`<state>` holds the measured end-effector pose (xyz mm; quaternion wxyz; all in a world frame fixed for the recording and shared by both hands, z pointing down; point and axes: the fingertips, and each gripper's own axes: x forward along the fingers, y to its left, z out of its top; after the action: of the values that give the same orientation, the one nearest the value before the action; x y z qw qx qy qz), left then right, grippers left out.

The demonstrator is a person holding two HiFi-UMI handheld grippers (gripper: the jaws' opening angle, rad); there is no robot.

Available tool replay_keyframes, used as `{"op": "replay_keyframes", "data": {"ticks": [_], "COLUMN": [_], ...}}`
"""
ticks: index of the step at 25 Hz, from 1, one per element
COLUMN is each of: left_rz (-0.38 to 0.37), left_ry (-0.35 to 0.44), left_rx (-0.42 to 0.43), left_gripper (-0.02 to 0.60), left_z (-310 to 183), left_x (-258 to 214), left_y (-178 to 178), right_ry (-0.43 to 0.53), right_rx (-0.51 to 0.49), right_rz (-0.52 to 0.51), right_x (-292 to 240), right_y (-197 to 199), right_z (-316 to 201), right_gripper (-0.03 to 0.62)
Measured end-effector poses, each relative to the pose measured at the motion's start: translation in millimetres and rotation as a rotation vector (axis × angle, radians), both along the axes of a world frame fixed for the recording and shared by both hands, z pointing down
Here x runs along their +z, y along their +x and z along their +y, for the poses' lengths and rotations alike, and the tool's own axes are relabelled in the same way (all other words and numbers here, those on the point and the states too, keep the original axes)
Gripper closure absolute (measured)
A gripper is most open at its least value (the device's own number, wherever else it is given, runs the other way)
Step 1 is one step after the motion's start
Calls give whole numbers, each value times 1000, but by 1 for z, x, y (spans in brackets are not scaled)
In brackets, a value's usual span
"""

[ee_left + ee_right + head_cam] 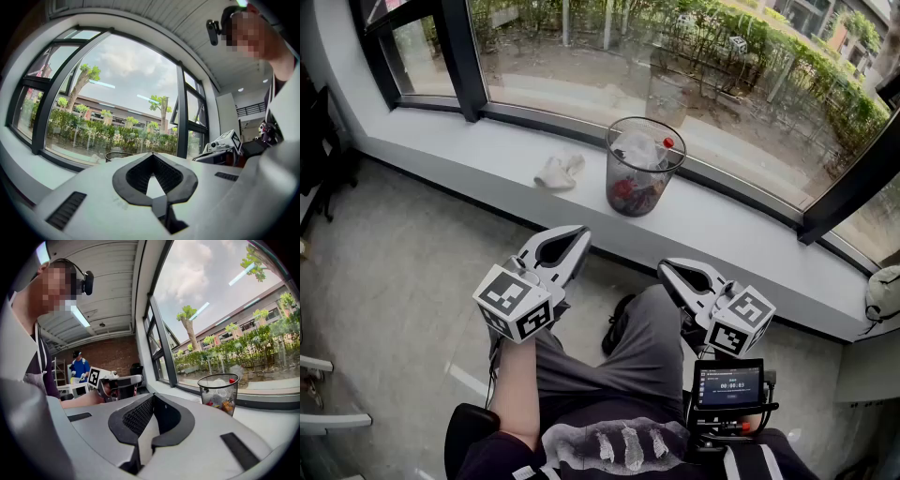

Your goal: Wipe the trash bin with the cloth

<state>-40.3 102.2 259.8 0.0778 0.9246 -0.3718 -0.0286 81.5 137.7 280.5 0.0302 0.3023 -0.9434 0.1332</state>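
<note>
Grippers, two in number, are hovering over the seated person's lap, one in each hand, each carrying one cube of square black-and-white markers. The left gripper (579, 234) is showing its jaws pressed together at the tips with nothing between them. The right gripper (667, 268) is showing the same, shut and empty. Both bodies are presenting as smooth pale grey plastic, with black ribbed pads leaving a diamond-shaped opening behind the closed tips.

One trash bin (644, 167) is standing on the white window ledge (441, 145), well ahead of both grippers. It is a round, dark wire-mesh basket, narrowing toward the base and see-through, holding crumpled litter and one red cap.

One cloth (559, 172) is lying on the same ledge, near the bin's left side and apart from it: white, soft, crumpled. Neither gripper is touching bin or cloth.
</note>
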Motion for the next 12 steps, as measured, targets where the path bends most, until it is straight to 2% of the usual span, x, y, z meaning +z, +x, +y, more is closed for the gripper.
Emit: {"op": "replay_keyframes", "data": {"ticks": [3,8,10,12], "left_rz": [15,-19,-51,-113], "left_ry": [-20,-23,-20,-21], "left_rx": [-11,-20,-27,-84], "left_gripper": [586,586,586,586], "left_z": [-34,-92,-119,-151], "left_x": [12,25,30,40], "left_y": [-5,-5,-8,-22], "right_ry": [1,-16,-21,-30], "right_rx": [11,45,57,63], "right_rz": [-15,-41,-44,-46], "right_x": [6,20,25,29], "right_y": [6,20,26,30], "right_z": [-32,-79,-95,-112], "right_gripper": [592,592,592,592]}}
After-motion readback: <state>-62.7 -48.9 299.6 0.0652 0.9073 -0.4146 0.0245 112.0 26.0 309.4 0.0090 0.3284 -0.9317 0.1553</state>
